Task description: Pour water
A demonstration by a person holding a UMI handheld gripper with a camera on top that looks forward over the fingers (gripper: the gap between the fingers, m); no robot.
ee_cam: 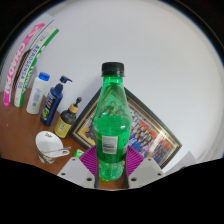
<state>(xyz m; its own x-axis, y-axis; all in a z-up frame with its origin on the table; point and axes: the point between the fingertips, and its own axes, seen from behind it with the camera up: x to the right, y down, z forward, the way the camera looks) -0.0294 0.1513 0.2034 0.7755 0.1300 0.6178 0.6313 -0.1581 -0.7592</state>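
A green plastic bottle (112,122) with a dark green cap and a white label stands upright between my fingers. My gripper (111,165) is shut on the bottle's lower body, with the purple pads (90,160) pressed against both sides. The bottle's base is hidden behind the gripper body. The bottle seems held above the wooden table (22,130). No cup or other vessel for water shows.
A white mug (48,146) stands on the table to the left of the fingers. Beyond it are a small yellow bottle (66,122), a dark blue pump bottle (52,100) and a white bottle (38,95). A framed picture (150,130) lies behind the green bottle. A white wall rises behind.
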